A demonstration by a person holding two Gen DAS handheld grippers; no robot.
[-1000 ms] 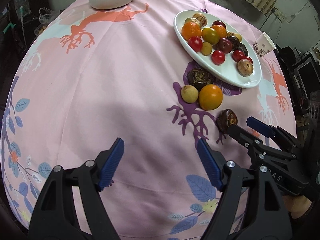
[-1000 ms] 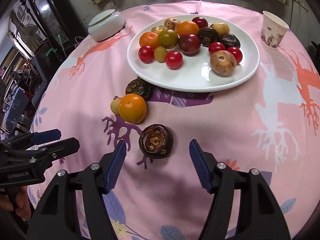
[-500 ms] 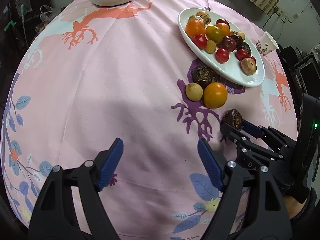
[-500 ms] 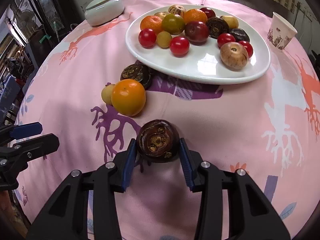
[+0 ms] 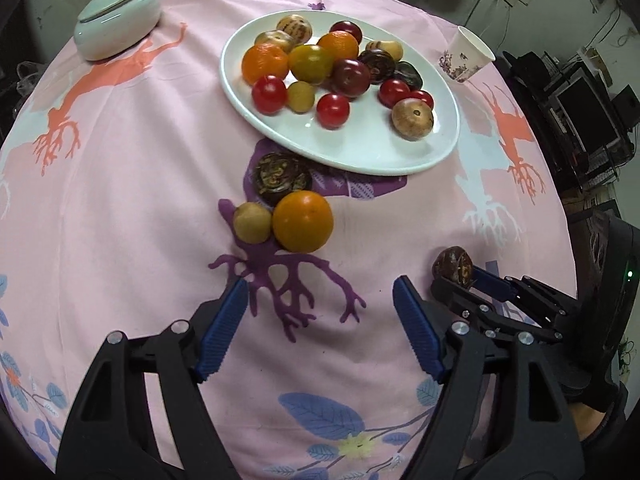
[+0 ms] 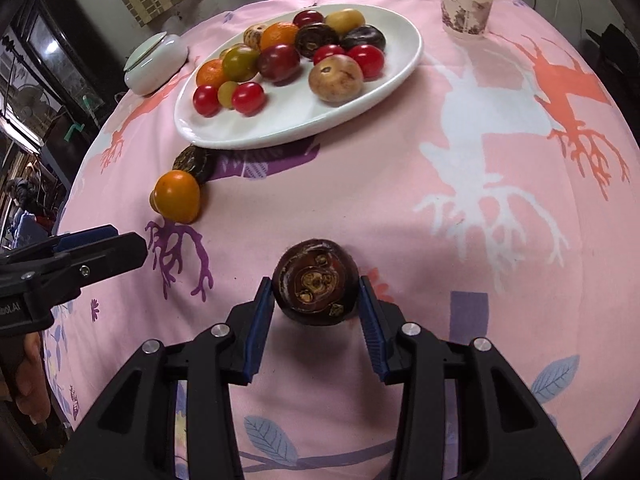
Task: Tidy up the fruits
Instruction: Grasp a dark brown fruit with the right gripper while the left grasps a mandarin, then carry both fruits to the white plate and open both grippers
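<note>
The right gripper [image 6: 316, 300] pinches a dark brown round fruit [image 6: 316, 282] between its blue pads [image 6: 260, 320], one pad on each side; the fruit's ringed end faces up; whether it rests on the cloth or sits just clear of it cannot be told. In the left wrist view the same fruit [image 5: 453, 264] shows at the tip of the right gripper [image 5: 464, 280], near the right edge of the table.

The left gripper [image 5: 320, 320] has its fingers spread and closing, with nothing between them; only the pink tablecloth [image 5: 140, 200] with its purple branch print lies below; it hangs over the near part of the table.

A white oval plate [image 5: 360, 152] sits toward the far edge of the table; it carries red, orange, green, tan and dark fruits in a loose heap. Just beside the plate's near rim lies a second dark brown fruit [image 5: 280, 176]; an orange fruit [image 5: 303, 221] touches it on the near side; a small tan fruit [image 5: 252, 222] touches the orange one on its left.

A white lidded bowl [image 5: 116, 20] stands at the far left edge; a paper cup [image 5: 466, 58] stands at the far right edge.
</note>
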